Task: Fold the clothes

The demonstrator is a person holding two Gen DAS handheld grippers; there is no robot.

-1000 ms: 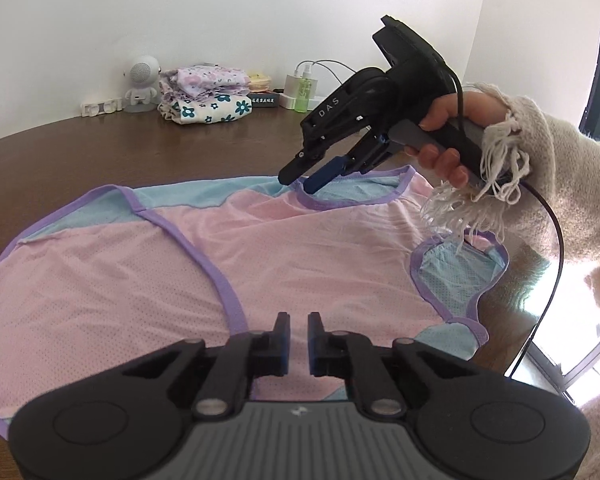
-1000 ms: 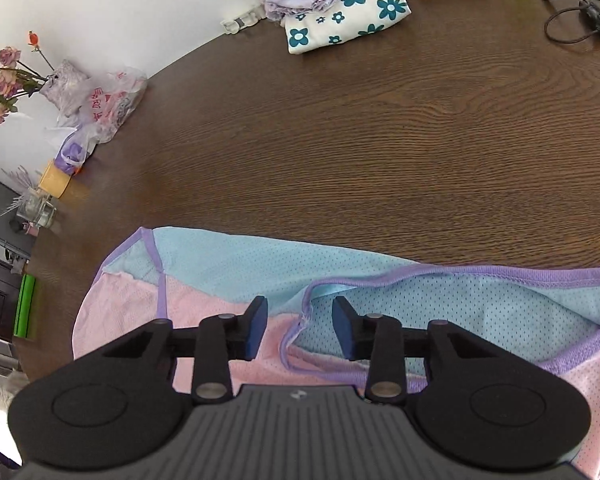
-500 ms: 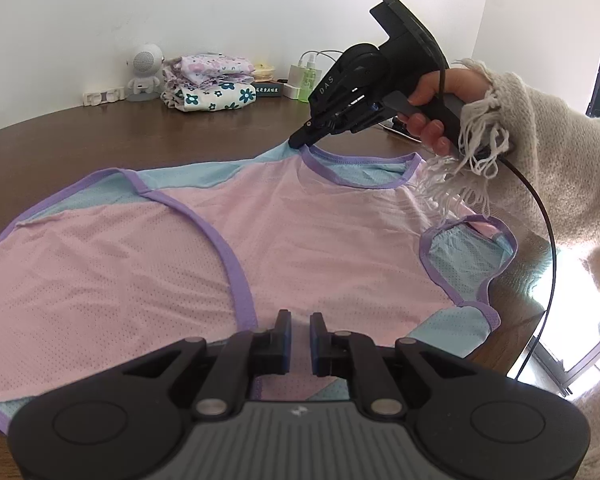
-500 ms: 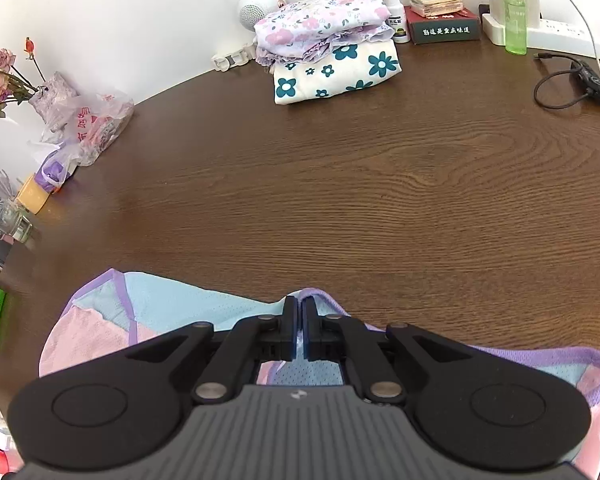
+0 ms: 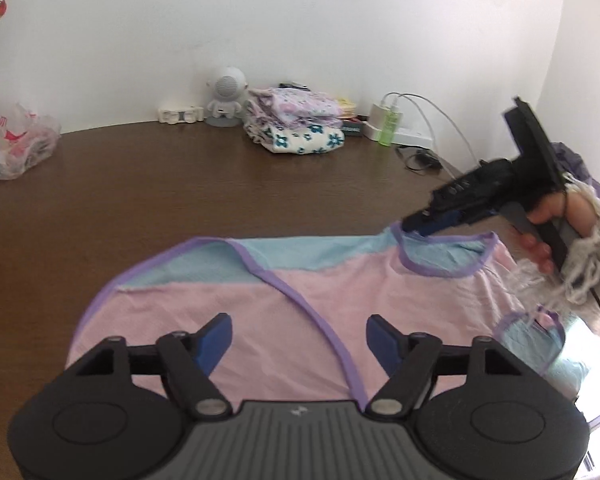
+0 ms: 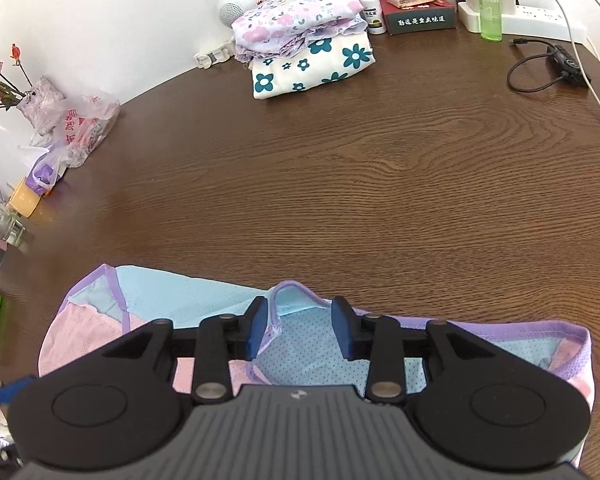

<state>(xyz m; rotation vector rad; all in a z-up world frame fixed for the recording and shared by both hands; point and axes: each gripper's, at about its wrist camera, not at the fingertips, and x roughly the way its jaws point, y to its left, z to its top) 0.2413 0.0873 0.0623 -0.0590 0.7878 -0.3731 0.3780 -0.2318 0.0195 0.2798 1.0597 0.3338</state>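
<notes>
A pink and light-blue mesh top point(image 5: 284, 312) with purple trim lies spread flat on the brown table point(image 5: 180, 184). My left gripper point(image 5: 300, 338) hovers open over the pink middle, and a purple seam runs between its fingers. In the left wrist view, my right gripper point(image 5: 418, 227), held by a hand in a cream sleeve, points down at the neckline point(image 5: 448, 258). The right wrist view shows this gripper point(image 6: 300, 328) open, with the raised purple neckline edge point(image 6: 288, 290) of the top point(image 6: 188, 300) between its blue pads, which do not clamp it.
A stack of folded floral clothes point(image 6: 304, 52) sits at the back by the wall, beside a white speaker point(image 5: 228, 96). A green bottle point(image 6: 489, 12), power strip and black cable point(image 6: 540, 76) lie back right. Plastic bags point(image 6: 76, 128) and flowers are at the left edge.
My left gripper, shut until half a second ago, now stands wide open. My right gripper shut on the neckline edge half a second ago and has opened again.
</notes>
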